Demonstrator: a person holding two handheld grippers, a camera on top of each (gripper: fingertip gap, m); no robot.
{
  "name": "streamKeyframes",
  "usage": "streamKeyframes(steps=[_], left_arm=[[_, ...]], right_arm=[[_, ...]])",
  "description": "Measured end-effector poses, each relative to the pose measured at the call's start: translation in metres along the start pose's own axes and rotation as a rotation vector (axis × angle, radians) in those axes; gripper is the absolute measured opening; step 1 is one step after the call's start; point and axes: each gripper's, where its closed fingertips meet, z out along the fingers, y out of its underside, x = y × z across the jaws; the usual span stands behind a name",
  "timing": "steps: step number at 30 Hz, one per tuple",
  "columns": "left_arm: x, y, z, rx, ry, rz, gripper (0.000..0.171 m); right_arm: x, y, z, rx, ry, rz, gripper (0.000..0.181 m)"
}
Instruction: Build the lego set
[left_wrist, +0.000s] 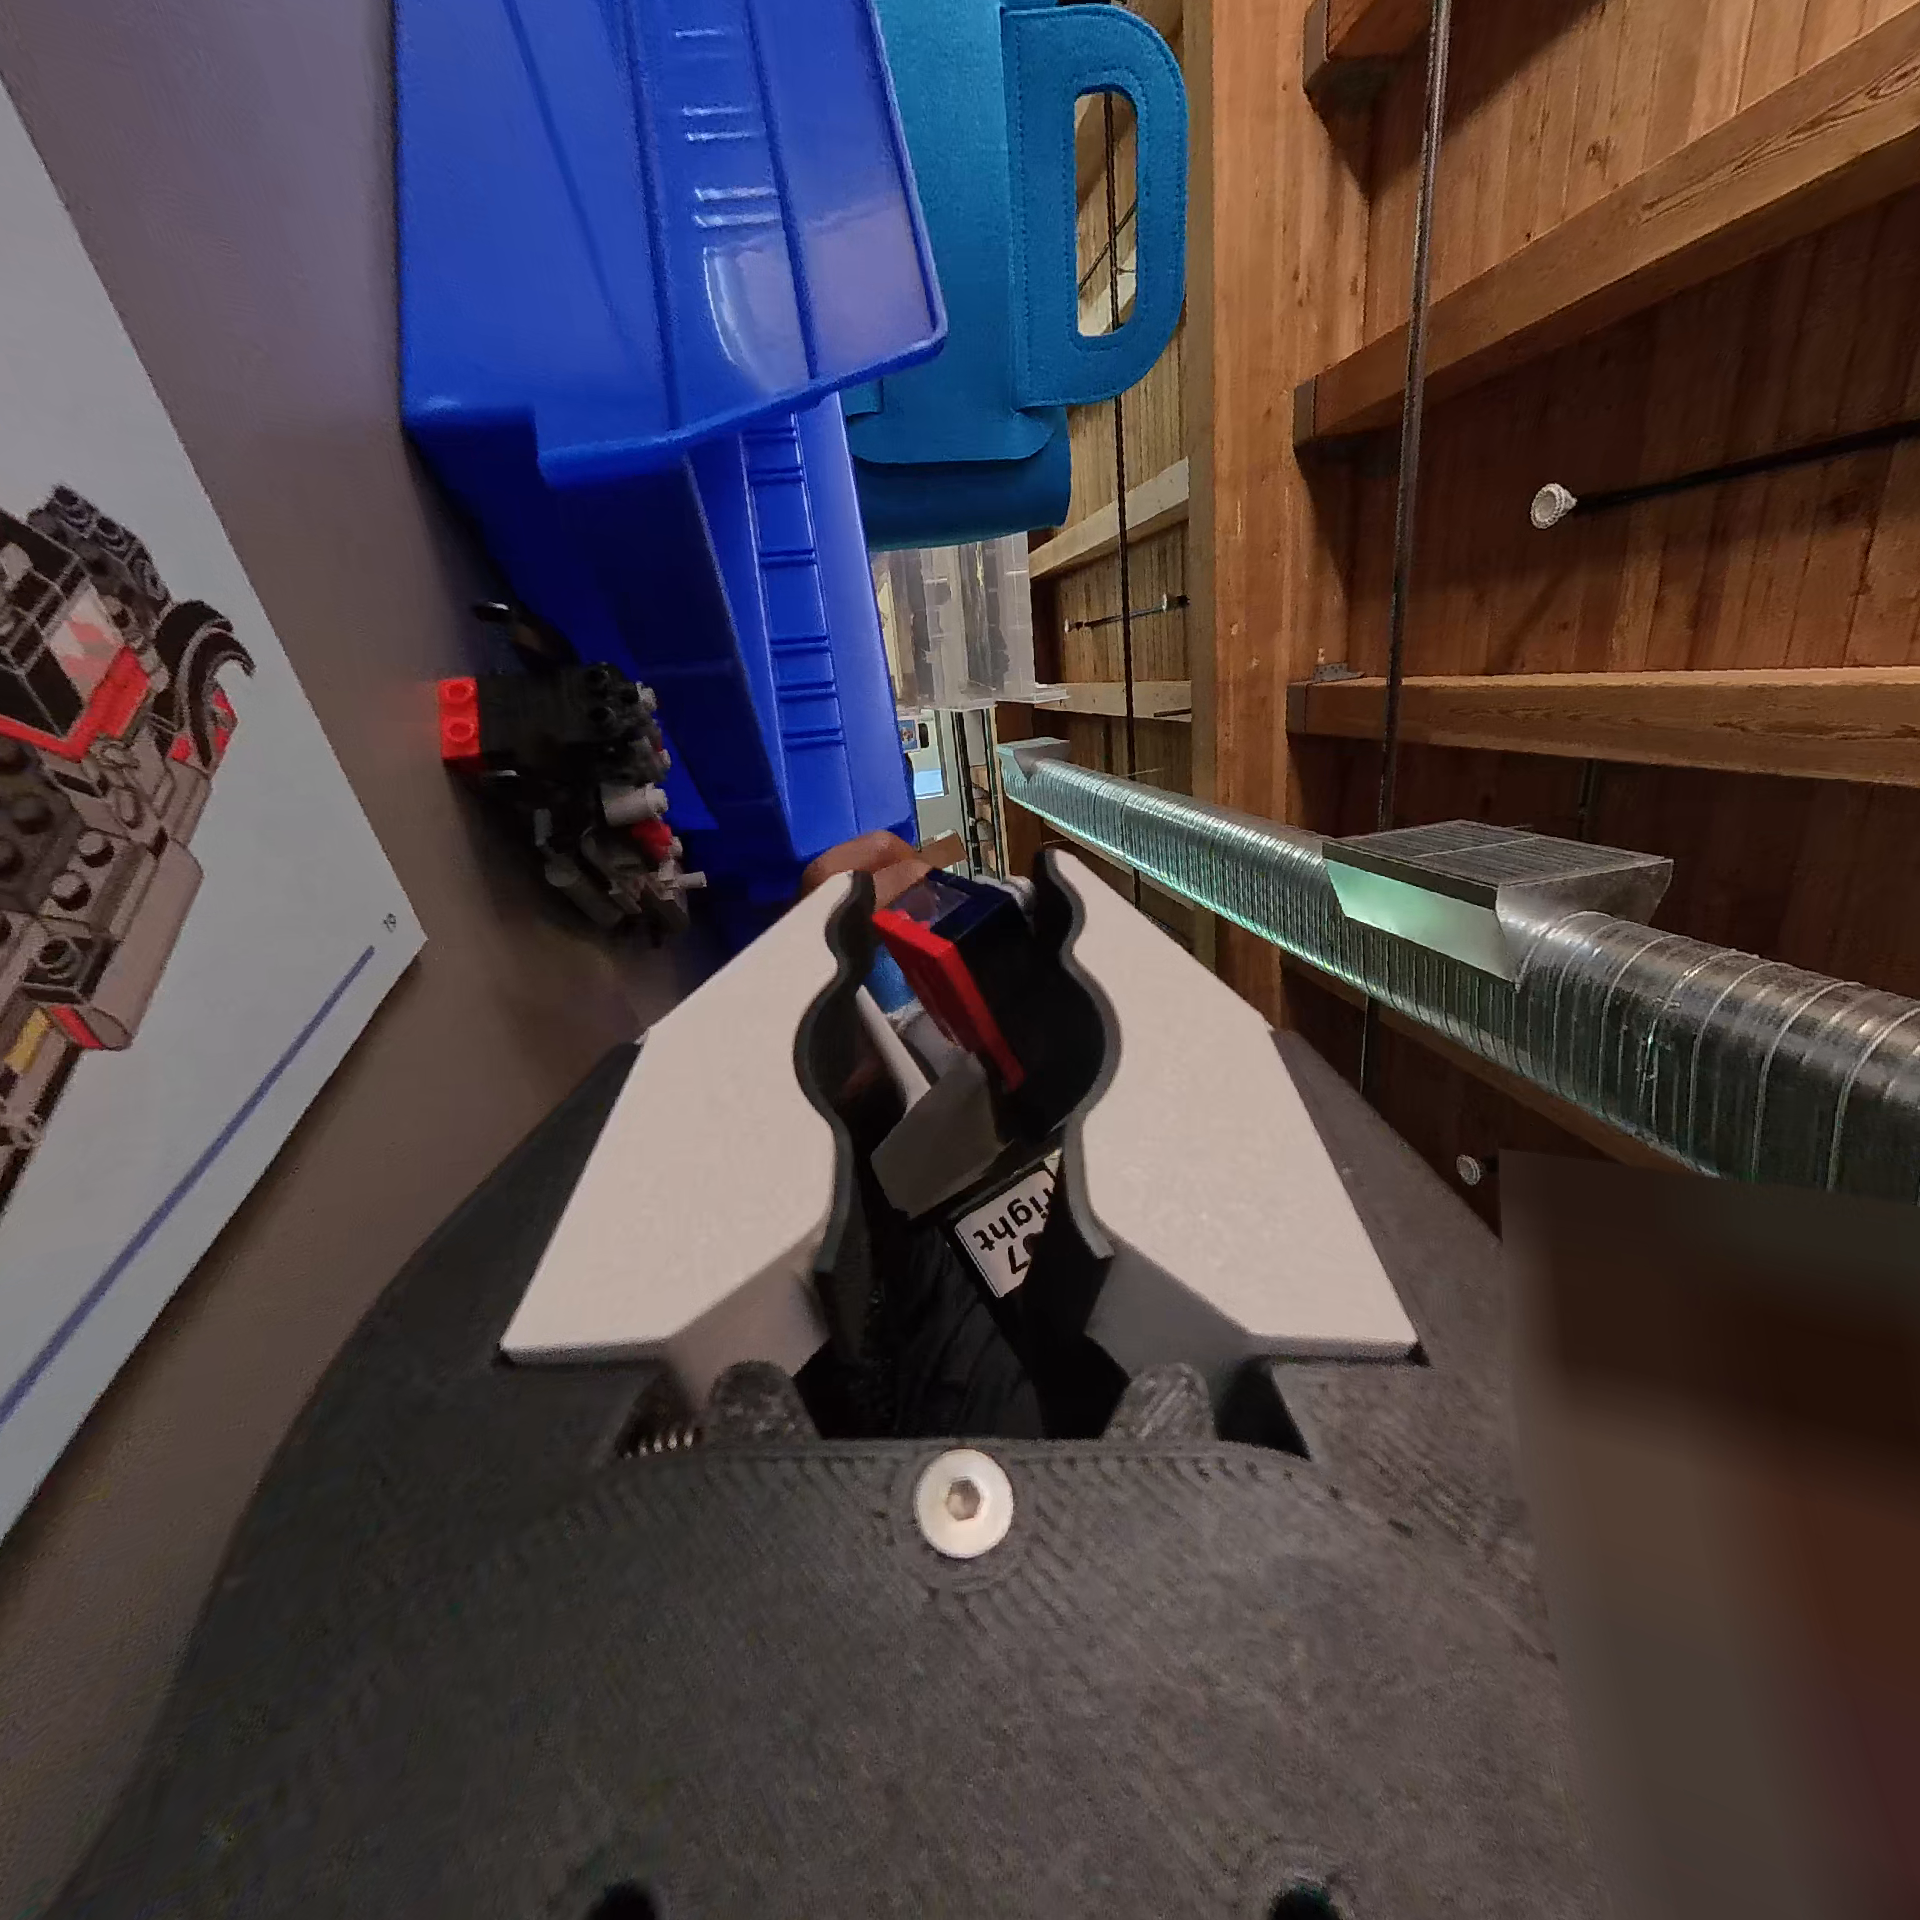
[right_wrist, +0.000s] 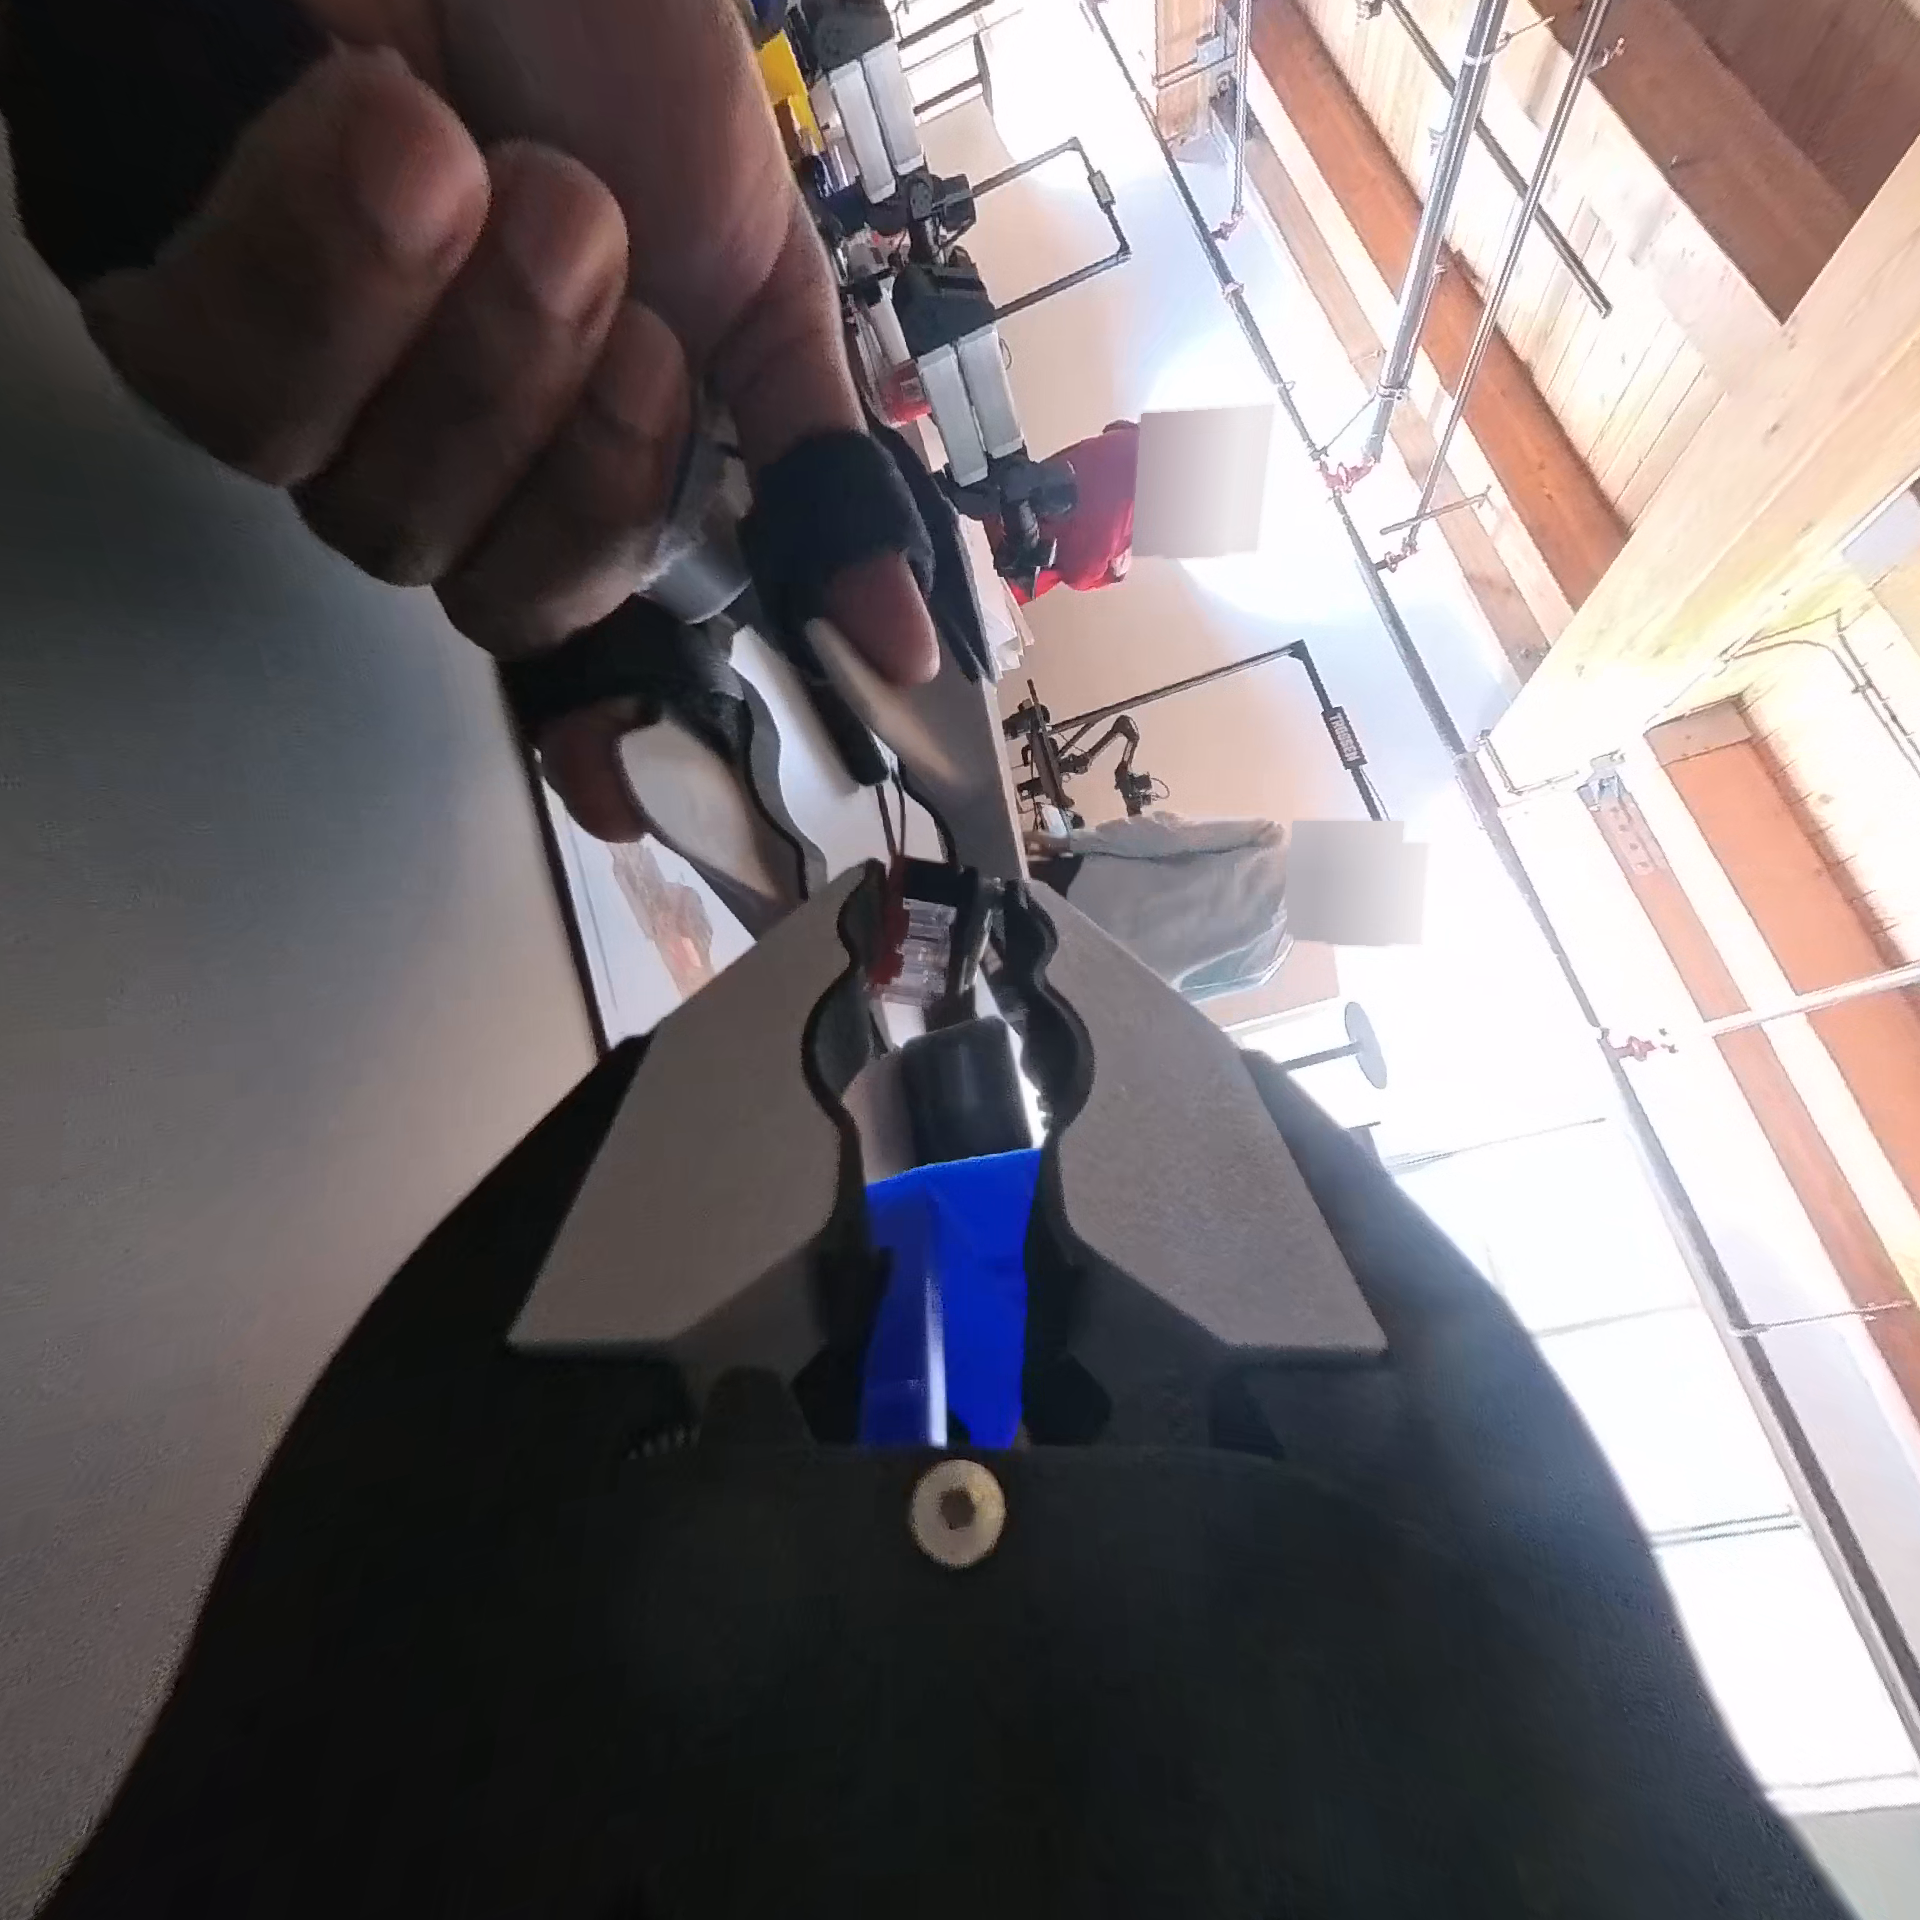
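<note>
My left gripper (left_wrist: 951, 899) is closed on a small lego assembly (left_wrist: 961, 935) of a red plate (left_wrist: 940, 977) and a dark blue piece with a clear part, held in the air. The right gripper's grey finger (left_wrist: 935, 1132) shows through the gap behind it. In the right wrist view my right gripper (right_wrist: 940, 899) meets the same small red and clear assembly (right_wrist: 914, 940) at its tips, facing the left gripper's fingers (right_wrist: 727, 821), which a hand (right_wrist: 499, 343) holds. A larger black, grey and red lego model (left_wrist: 582, 790) sits on the table.
The open instruction booklet (left_wrist: 156, 831) lies at the left. Stacked blue bins (left_wrist: 665, 312) and a blue felt bag (left_wrist: 1039, 260) stand behind the model. A silver duct (left_wrist: 1351, 914) and wooden beams run overhead. People and equipment stands (right_wrist: 1081, 509) are far off. Less than 4 cm separates the two grippers' tips.
</note>
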Motion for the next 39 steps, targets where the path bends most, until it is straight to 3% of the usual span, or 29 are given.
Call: streamKeyframes(steps=[39], left_arm=[[-0.0049, -0.0005, 0.0022, 0.020, -0.029, 0.064, 0.032]], right_arm=[[-0.0042, 0.0025, 0.0031, -0.027, -0.066, 0.032, 0.022]])
